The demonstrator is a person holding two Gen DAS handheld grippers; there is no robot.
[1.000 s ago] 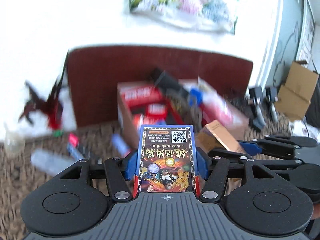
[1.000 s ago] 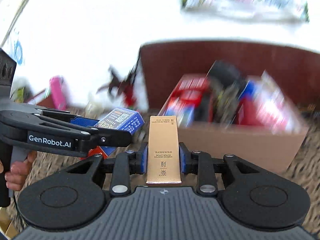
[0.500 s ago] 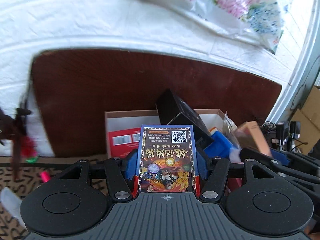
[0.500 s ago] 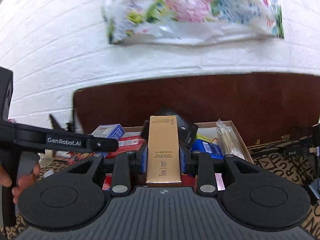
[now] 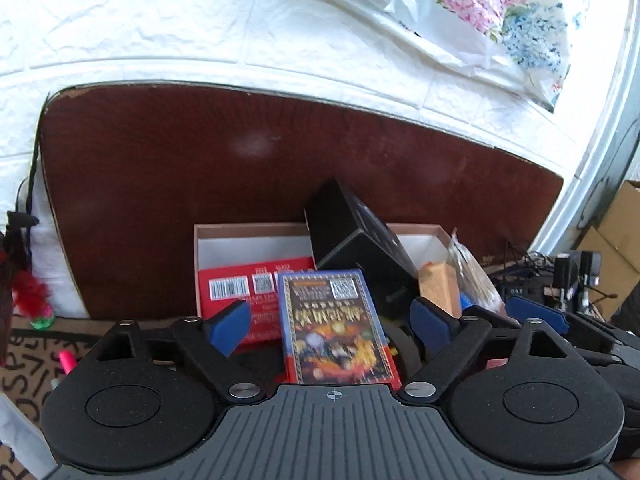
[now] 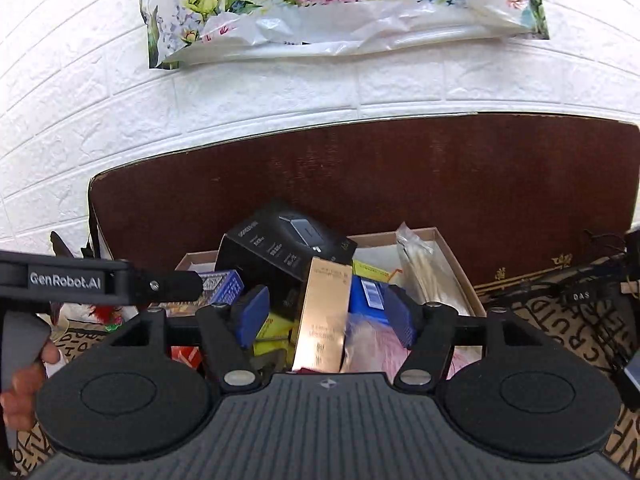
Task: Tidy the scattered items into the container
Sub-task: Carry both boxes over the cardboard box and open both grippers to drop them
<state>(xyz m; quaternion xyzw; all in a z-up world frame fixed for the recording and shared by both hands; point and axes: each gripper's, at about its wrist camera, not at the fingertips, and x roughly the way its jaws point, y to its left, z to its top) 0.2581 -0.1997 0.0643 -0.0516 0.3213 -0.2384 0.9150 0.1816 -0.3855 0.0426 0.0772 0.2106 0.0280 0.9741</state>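
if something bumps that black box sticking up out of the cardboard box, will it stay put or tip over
The black box probably tips or slides easily: it sits tilted on one edge atop other packages, rising above the cardboard box rim. It looks like stiff, smooth retail cardboard, so it should keep its shape. Weight cannot be judged.

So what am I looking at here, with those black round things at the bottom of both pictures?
Those are hand-held grippers, not a robot: a person carries one in each hand, and each has a camera looking along its two fingers. One picture is from the left gripper, the other from the right gripper. Both hover over a cardboard box full of packages, standing on a patterned rug against a dark wooden board. Both grippers are open. A blue card pack lies loose between the left one's fingers, a gold box tilts between the right one's, and neither looks gripped.
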